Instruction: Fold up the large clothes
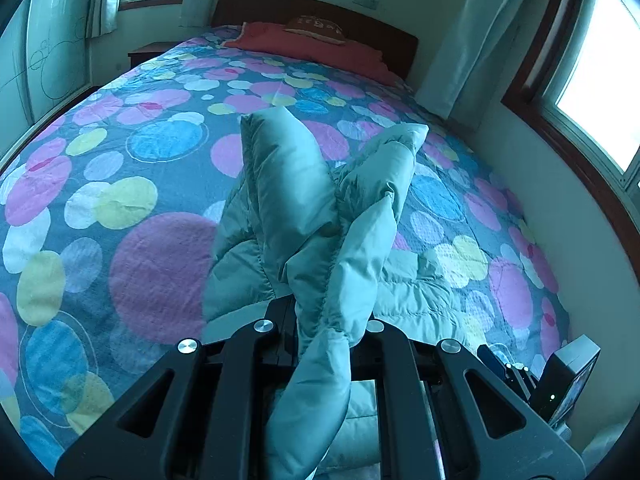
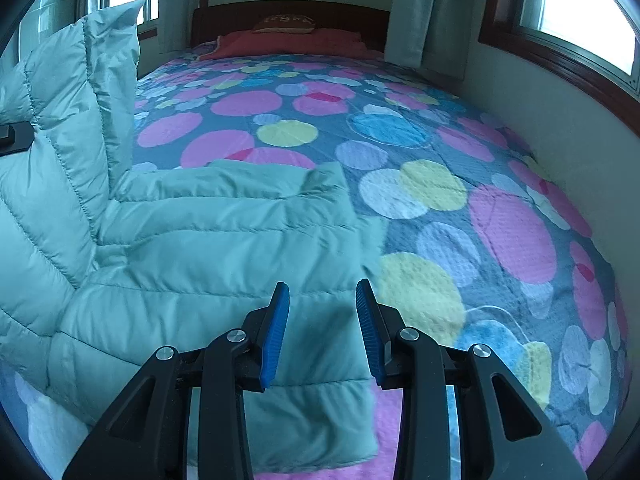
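Note:
A pale teal quilted down jacket (image 2: pixel 208 248) lies on the bed near its front edge. My left gripper (image 1: pixel 324 320) is shut on a bunched fold of the jacket (image 1: pixel 320 208), which stands lifted above the bed in the left wrist view. The same raised part of the jacket (image 2: pixel 68 120) towers at the left of the right wrist view, with a bit of the left gripper's black body (image 2: pixel 14 136) beside it. My right gripper (image 2: pixel 323 320) is open above the flat part of the jacket, its blue pads (image 2: pixel 276 336) apart with nothing between them.
The bed (image 2: pixel 500 232) has a cover of pink, blue and yellow circles. A red blanket (image 1: pixel 316 52) and a dark headboard (image 1: pixel 320 12) lie at the far end. The wall with a window (image 1: pixel 600 80) runs close along the right side. A nightstand (image 1: pixel 148 54) stands at the far left.

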The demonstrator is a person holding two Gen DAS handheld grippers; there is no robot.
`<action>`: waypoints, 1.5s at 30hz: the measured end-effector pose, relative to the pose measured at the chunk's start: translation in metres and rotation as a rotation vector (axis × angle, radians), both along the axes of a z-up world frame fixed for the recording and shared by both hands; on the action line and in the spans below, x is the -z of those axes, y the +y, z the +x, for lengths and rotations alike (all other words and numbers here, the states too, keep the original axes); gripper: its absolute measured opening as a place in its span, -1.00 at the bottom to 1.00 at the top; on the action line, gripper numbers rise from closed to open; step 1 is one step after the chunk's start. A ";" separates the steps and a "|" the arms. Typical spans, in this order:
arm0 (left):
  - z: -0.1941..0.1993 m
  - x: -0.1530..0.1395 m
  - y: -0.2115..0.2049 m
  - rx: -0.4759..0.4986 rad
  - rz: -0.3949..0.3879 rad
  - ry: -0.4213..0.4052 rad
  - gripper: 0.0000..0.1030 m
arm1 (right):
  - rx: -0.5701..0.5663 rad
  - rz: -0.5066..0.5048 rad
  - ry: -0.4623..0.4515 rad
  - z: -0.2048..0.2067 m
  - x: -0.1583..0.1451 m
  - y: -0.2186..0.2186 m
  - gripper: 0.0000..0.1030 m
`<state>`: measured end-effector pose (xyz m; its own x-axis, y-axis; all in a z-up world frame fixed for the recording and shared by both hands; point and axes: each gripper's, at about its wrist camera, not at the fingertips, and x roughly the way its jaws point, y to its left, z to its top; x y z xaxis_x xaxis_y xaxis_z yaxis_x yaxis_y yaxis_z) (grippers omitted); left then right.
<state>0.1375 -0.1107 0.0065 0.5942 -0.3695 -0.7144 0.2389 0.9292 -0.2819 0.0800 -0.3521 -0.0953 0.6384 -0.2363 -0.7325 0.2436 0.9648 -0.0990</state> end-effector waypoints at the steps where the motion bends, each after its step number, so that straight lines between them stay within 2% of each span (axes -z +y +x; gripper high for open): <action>1: -0.002 0.003 -0.010 0.010 0.006 0.008 -0.78 | 0.026 -0.001 0.007 -0.004 0.000 -0.009 -0.31; 3: -0.005 0.012 -0.031 0.031 0.025 0.023 -0.78 | 0.037 0.032 0.006 -0.008 -0.003 -0.030 -0.31; 8: -0.012 0.036 -0.074 0.068 0.067 0.060 -0.77 | 0.081 -0.026 0.008 -0.016 -0.008 -0.056 -0.31; 13: -0.019 0.060 -0.108 0.097 0.117 0.087 -0.77 | 0.128 -0.051 0.041 -0.030 0.007 -0.080 -0.31; 23: -0.034 0.094 -0.148 0.122 0.201 0.045 -0.73 | 0.197 -0.018 0.091 -0.047 0.028 -0.105 -0.31; 27: -0.045 0.083 -0.152 0.149 0.188 0.033 -0.51 | 0.196 -0.019 0.095 -0.050 0.030 -0.105 -0.31; 29: -0.052 0.074 -0.151 0.174 0.157 0.037 -0.18 | 0.200 -0.016 0.094 -0.052 0.029 -0.106 -0.31; 30: -0.056 0.070 -0.151 0.186 0.141 0.037 -0.11 | 0.201 -0.017 0.093 -0.053 0.028 -0.106 -0.31; 37: -0.077 0.045 -0.127 0.220 0.016 0.041 -0.06 | 0.206 -0.044 0.103 -0.059 0.026 -0.102 -0.31; 42: -0.083 0.036 -0.087 0.180 -0.051 0.040 -0.06 | 0.198 -0.088 0.123 -0.065 0.028 -0.093 -0.31; 45: -0.083 0.032 -0.053 0.108 -0.086 0.025 -0.05 | 0.197 -0.105 0.132 -0.067 0.028 -0.090 -0.31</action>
